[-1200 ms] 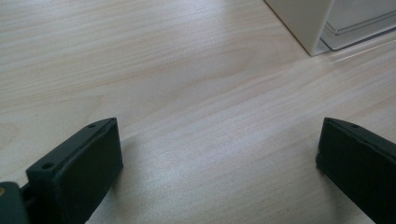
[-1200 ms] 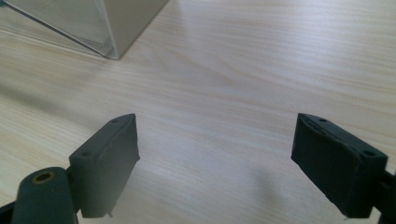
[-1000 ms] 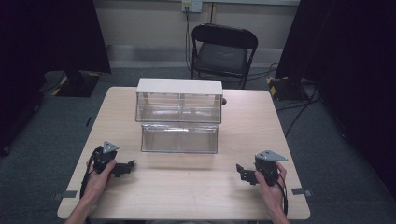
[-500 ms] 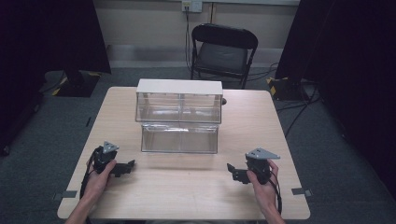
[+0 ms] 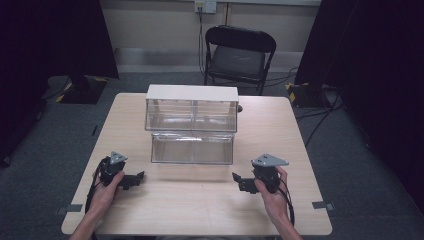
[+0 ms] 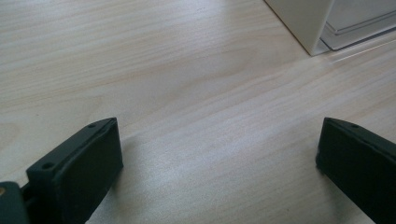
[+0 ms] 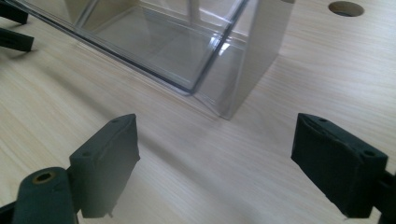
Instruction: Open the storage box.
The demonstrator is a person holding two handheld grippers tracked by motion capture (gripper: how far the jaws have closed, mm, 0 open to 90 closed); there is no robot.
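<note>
A clear plastic drawer unit (image 5: 192,114) with a white top stands mid-table. Its lower clear drawer (image 5: 192,148) is pulled out toward me and looks empty. My left gripper (image 5: 133,179) rests on the table at the front left, jaws pointing right. It is open, with bare wood between its fingers (image 6: 79,168), and the unit's white corner (image 6: 303,21) lies ahead. My right gripper (image 5: 242,181) sits at the front right, pointing left. It is open, and the drawer's near corner (image 7: 224,88) is just beyond its fingers (image 7: 109,158).
The light wooden table (image 5: 200,210) has a round hole (image 7: 345,8) near the back. A black folding chair (image 5: 238,55) stands behind it. Tape marks (image 5: 324,205) sit near the front corners. Dark curtains hang on both sides.
My right gripper has slid left along the table's front, closer to the drawer's right corner. The left gripper has stayed put.
</note>
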